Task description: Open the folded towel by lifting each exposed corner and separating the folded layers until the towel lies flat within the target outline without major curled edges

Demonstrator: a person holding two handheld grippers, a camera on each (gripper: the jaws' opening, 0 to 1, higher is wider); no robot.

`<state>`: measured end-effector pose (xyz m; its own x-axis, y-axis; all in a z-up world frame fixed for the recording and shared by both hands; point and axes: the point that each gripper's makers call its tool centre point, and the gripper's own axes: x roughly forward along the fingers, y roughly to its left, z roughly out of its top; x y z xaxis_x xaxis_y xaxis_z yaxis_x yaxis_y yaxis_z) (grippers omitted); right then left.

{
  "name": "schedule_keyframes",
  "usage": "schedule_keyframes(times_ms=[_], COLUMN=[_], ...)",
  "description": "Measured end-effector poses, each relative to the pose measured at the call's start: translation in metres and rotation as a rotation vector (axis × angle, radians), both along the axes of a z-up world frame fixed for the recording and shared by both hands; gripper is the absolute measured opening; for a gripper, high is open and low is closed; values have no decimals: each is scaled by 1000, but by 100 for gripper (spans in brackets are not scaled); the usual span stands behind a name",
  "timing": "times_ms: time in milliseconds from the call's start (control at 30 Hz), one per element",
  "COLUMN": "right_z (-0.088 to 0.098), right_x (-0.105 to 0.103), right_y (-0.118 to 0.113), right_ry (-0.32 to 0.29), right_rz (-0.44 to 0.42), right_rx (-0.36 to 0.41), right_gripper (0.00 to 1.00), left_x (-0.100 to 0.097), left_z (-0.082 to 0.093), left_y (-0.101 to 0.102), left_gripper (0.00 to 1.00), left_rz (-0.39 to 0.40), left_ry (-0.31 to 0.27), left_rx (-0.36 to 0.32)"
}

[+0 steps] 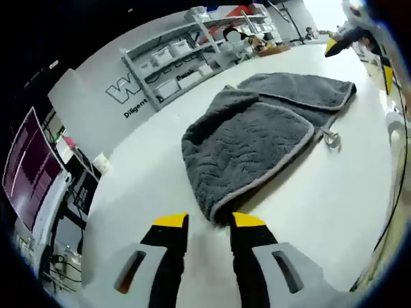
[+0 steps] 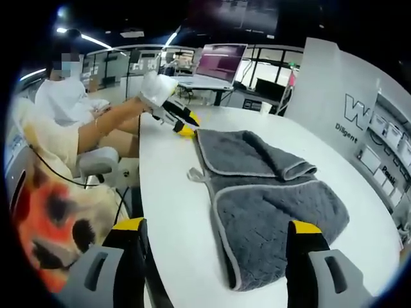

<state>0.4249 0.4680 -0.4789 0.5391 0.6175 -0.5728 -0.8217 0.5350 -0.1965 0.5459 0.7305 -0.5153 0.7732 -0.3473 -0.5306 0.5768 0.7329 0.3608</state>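
Observation:
A grey towel (image 1: 257, 128) with pale trim lies folded on the white table (image 1: 160, 186), its top layer lapped over the lower one. My left gripper (image 1: 209, 221) is open, its yellow tips on either side of the towel's near corner (image 1: 218, 213). In the right gripper view the same gripper (image 2: 182, 125) sits at the towel's far corner, held by a person's hand. My right gripper (image 2: 218, 226) stands wide open just above the table, the towel's (image 2: 270, 192) near edge between its jaws. It also shows past the towel's far end (image 1: 361, 61).
A small hanging loop (image 1: 331, 138) sticks out from the towel's side. Shelves with white bins (image 1: 173, 58) and a lettered wall stand behind the table. A monitor (image 1: 26, 167) glows at the left. A seated person (image 2: 64, 96) and a chair (image 2: 96, 157) are beside the table edge.

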Motion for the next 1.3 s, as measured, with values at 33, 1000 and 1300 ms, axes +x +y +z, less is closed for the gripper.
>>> schedule_keyframes(times_ms=[33, 1000, 1300], right_z=[0, -4, -2], right_x=[0, 0, 0], right_y=[0, -1, -1], right_ry=[0, 13, 5], right_rz=[0, -17, -18], right_rx=[0, -10, -6], right_gripper=[89, 92, 92], left_x=[-3, -91, -99], left_z=[2, 68, 64], left_y=[-1, -69, -73], left_gripper=[38, 100, 100], left_rz=[-13, -348, -355], left_ry=[10, 90, 123], left_rx=[-25, -442, -471])
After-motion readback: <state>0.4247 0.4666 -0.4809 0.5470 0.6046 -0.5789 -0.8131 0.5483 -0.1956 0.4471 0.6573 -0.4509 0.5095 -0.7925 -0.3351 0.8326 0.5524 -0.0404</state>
